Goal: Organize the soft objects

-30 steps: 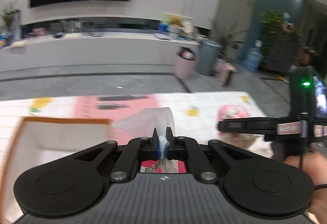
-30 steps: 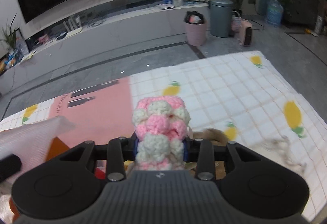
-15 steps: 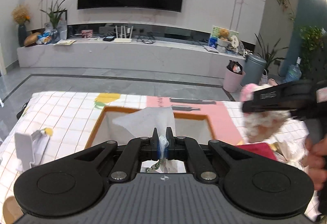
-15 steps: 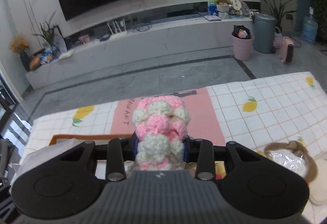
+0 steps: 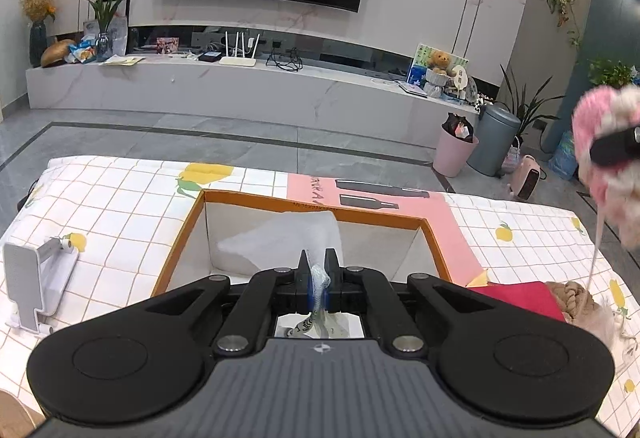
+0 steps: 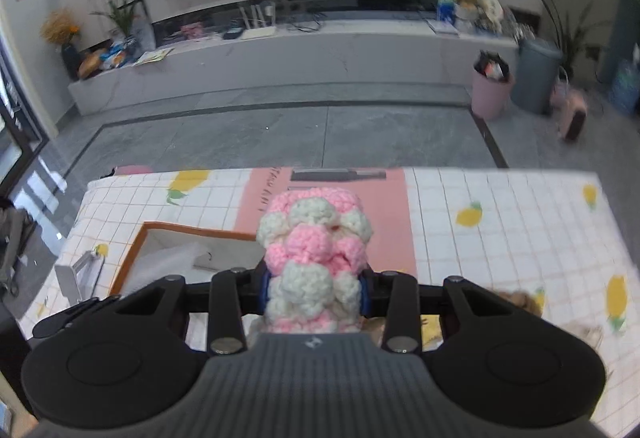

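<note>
My left gripper (image 5: 318, 266) is shut on a thin white foam-like sheet (image 5: 292, 238) and holds it over the open orange-rimmed box (image 5: 192, 214). My right gripper (image 6: 314, 278) is shut on a pink and white crocheted soft item (image 6: 314, 234), held above the table to the right of the box (image 6: 138, 238). In the left wrist view that crocheted item (image 5: 612, 154) hangs high at the right edge. More soft things, a red cloth (image 5: 520, 298) and a beige braided piece (image 5: 576, 294), lie on the table to the right of the box.
The table has a white checked cloth with lemons (image 5: 120, 198) and a pink mat (image 5: 384, 198) behind the box. A white phone stand (image 5: 36, 278) sits at the left. Bins (image 5: 456, 150) stand on the floor beyond.
Both grippers moved left, toward the box, still holding their items. The left gripper now has the whole box ahead of it; the right gripper now sees the box's left corner.
</note>
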Tool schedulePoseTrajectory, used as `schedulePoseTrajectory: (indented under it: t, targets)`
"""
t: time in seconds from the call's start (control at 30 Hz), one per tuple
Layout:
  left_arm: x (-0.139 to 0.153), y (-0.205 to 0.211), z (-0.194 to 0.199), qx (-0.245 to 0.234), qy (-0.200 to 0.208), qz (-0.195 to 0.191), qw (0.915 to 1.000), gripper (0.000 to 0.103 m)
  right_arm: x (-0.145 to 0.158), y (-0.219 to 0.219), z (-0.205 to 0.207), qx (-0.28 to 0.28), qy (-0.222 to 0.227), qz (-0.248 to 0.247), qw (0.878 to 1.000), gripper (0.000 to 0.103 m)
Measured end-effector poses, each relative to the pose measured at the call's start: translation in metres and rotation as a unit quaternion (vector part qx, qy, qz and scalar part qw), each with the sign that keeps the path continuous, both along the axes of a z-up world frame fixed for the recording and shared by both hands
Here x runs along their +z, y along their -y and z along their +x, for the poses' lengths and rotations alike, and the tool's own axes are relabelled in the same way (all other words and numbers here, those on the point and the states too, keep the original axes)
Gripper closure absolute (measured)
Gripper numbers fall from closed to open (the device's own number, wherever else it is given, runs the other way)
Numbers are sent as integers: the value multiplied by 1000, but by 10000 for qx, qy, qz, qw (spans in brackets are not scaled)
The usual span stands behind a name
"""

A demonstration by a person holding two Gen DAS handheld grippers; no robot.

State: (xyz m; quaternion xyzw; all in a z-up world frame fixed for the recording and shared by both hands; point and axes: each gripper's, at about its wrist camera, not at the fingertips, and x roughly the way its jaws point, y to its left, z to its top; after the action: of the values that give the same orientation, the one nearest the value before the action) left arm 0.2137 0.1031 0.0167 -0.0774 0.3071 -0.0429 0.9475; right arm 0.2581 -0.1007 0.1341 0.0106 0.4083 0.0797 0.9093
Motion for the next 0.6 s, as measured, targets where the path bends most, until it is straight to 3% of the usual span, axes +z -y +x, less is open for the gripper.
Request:
schedulePoseTrajectory:
  t: [0.17,0.33,0.43,0.6]
  targets:
    - [0,-8,-1,18,-53,-166,9998,99,10,-15,-2,296,19,-555,9980,65]
    - [-1,-4,-1,-74,-92,-140,9998,99,4,9,-1,159,-174,-396,9989,63]
    - [-4,-2,-1,-121,-163,-166,9997,98,-17,35,-5,30,-435,-287,9986,61]
    - [-4,0,0,-141,-189,-136,9996,98,-76,105,-18,-551,-1018,184,9931,61]
